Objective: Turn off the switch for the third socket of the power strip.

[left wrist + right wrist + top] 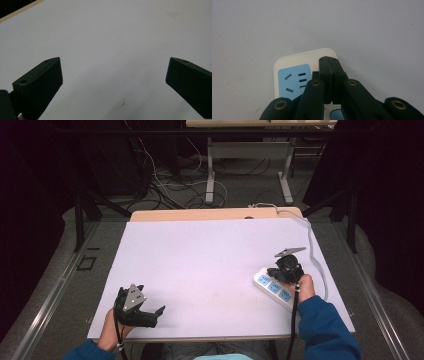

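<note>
Resting on the white surface (200, 265) near its right edge, a white power strip (272, 288) with blue sockets lies under the right hand-held gripper (329, 65), whose jaws are pressed together over the strip's end beside a small red light (315, 66). At the near left corner, the left hand-held gripper (150, 316) gapes wide, holding nothing.

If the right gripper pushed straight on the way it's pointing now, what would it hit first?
Most likely the power strip: the right gripper has its jaws shut, tips over the strip's end beside a small red light. Whether they already touch it is unclear.
</note>
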A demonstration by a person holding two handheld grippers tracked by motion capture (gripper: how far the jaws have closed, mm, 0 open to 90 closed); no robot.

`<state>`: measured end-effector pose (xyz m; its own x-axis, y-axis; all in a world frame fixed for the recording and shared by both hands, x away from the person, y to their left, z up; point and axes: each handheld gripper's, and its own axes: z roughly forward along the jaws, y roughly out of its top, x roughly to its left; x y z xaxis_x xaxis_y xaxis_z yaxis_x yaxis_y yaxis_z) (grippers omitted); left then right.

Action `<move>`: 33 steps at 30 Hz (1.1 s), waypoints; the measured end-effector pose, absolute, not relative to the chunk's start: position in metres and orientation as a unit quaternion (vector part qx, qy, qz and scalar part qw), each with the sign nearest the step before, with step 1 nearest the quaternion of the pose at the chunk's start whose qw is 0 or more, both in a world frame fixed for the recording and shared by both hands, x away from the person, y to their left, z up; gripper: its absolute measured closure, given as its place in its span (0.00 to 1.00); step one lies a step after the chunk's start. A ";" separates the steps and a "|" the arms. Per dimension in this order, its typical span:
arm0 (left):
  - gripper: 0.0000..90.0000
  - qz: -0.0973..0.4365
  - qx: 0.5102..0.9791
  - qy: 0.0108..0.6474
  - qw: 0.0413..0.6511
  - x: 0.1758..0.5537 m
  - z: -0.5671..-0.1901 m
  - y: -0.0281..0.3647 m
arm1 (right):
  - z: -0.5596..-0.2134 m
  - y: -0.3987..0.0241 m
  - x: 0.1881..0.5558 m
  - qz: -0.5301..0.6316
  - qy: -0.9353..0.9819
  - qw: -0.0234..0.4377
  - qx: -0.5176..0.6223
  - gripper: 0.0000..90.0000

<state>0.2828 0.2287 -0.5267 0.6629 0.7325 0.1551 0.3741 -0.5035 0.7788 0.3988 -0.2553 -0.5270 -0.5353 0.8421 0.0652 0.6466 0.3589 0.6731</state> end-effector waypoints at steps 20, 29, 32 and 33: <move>0.01 0.242 0.833 0.332 0.371 0.283 -0.527 0.228 | -0.527 -0.255 0.398 0.330 0.814 0.155 0.452 1.00; 0.01 0.247 0.833 0.329 0.370 0.283 -0.526 0.229 | -0.527 -0.254 0.397 0.330 0.814 0.156 0.452 1.00; 0.01 0.247 0.834 0.329 0.368 0.283 -0.526 0.229 | -0.527 -0.254 0.397 0.330 0.814 0.158 0.451 1.00; 0.01 0.247 0.834 0.329 0.368 0.283 -0.526 0.229 | -0.527 -0.254 0.397 0.330 0.814 0.160 0.450 1.00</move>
<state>0.2829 0.2289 -0.5262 0.6613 0.7308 0.1692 0.3670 -0.5120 0.7767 0.3975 -0.2539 -0.5273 -0.5438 0.8384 0.0359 0.6275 0.3779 0.6807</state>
